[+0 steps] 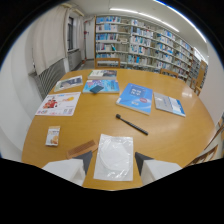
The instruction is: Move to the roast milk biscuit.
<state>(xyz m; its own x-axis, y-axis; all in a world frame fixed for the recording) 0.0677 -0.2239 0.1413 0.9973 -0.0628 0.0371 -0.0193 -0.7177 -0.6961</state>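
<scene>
The roast milk biscuit (52, 136) is a small white and orange packet lying flat on the wooden table (175, 135), ahead of the left finger and off to its left. My gripper (113, 164) is open above the near side of the table, its fingers wide apart. A white plastic sheet (115, 150) lies on the table between the fingers, with a gap at each side. A thin brown bar (81, 148) lies just ahead of the left fingertip, between it and the biscuit packet.
A black pen (131, 124) lies mid-table. Beyond it are a blue book (135, 97), a grey booklet (169, 104) and several magazines, one red and white (59, 104). Chairs (107, 62) and bookshelves (145, 42) stand behind the table. A radiator (50, 75) lines the left wall.
</scene>
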